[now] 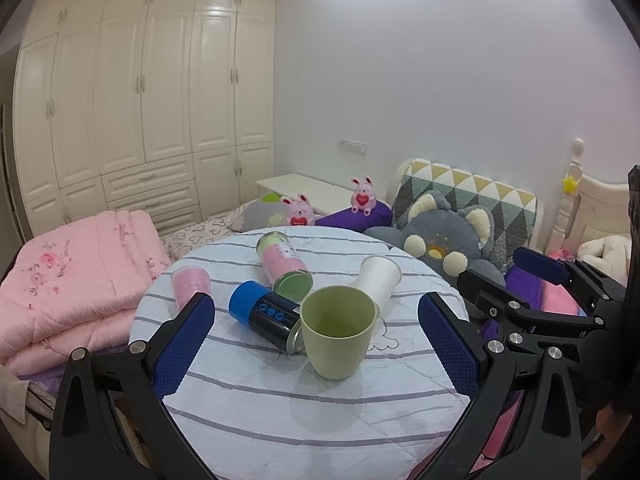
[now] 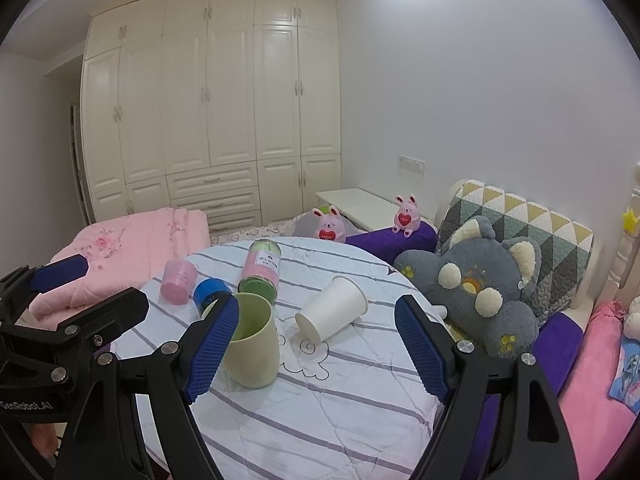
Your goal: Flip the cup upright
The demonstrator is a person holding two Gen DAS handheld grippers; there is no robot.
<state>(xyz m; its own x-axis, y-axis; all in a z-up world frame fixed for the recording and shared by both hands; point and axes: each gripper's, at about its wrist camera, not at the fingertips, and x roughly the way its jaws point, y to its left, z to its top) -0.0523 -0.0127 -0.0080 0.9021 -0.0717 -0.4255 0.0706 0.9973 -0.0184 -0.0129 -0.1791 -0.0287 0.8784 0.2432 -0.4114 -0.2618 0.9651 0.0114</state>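
Risk: white cup [image 2: 332, 307] may roll or crush if pinched on its thin wall; a wide swing could knock the green cup [image 2: 250, 344]
Axis: on its side; mouth faces away from the green cup, base toward it
Place: on the surface [image 2: 320, 408], just behind the green cup
Left hand-held gripper [image 1: 316, 344]: spread, empty
Right hand-held gripper [image 2: 316, 344]: spread, empty

The black left gripper with blue textured pads [image 1: 316, 342] is spread wide, holding nothing; the matching black right gripper [image 2: 316, 350] gapes equally, also free.
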